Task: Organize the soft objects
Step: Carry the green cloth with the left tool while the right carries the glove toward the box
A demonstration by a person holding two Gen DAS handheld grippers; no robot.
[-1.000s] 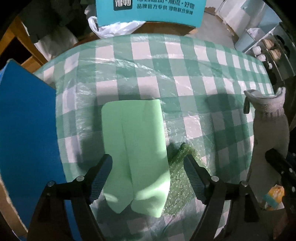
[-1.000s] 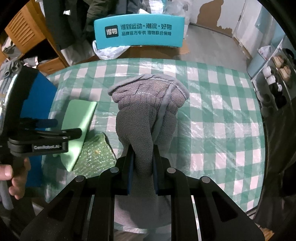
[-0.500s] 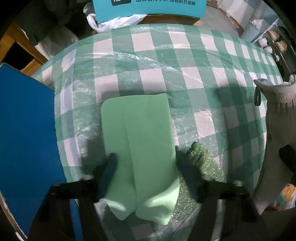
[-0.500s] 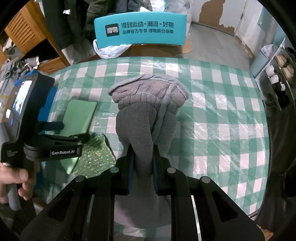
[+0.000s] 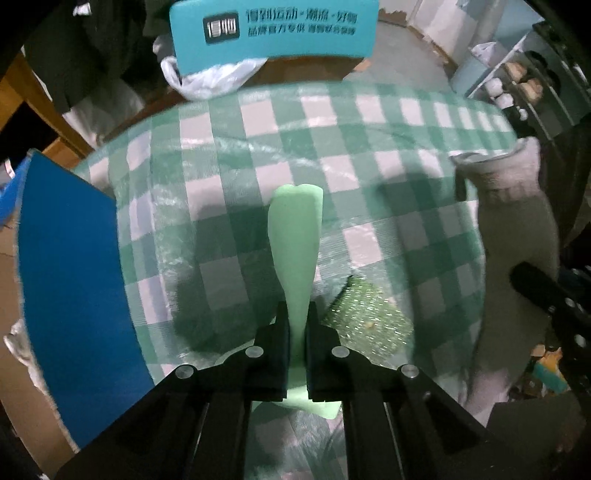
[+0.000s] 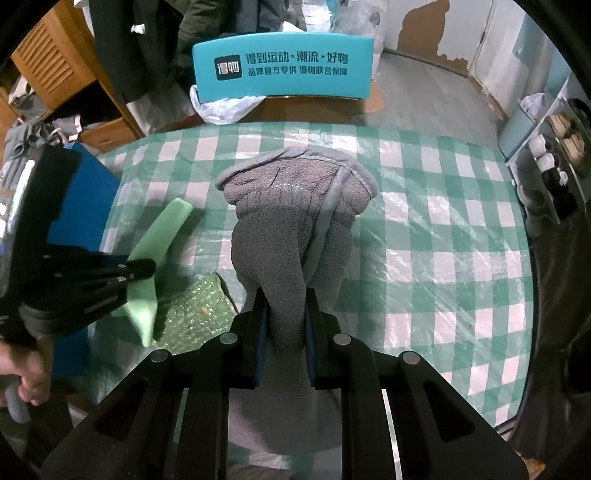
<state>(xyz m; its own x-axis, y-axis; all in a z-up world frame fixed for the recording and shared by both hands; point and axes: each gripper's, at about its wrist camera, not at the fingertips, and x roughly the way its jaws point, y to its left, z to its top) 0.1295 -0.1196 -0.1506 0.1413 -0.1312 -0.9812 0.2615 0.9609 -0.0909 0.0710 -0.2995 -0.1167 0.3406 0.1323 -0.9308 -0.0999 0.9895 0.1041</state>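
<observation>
Pale green foam fills the middle of the left wrist view: the foam sheet (image 5: 295, 236) is squeezed edge-on between the jaws of the left gripper (image 5: 296, 328), which have just been closing and now pinch it tight, so it stands up narrow at the grip and flares toward its far end. It hangs above the checked tablecloth (image 5: 369, 122), toward the table's near left corner. Just right of the jaws a glittery green bubble-wrap piece (image 5: 369, 317) lies flat on the cloth. A blue board (image 5: 74, 295) stands off the table's left edge, and a teal sign (image 5: 273, 33) rises beyond the far edge. At the right edge only a side of the grey fleece glove (image 5: 513, 236) shows, hanging.

The right wrist view shows that glove (image 6: 295, 221) in full: fuzzy grey, its ribbed cuff open and uppermost in the picture, the body pinched between the pressed jaws of the right gripper (image 6: 284, 317) over the table's middle. From here the foam sheet (image 6: 162, 236) appears bent and slanting, with the left gripper (image 6: 140, 267) side-on and the person's hand (image 6: 29, 376) on its handle.
</observation>
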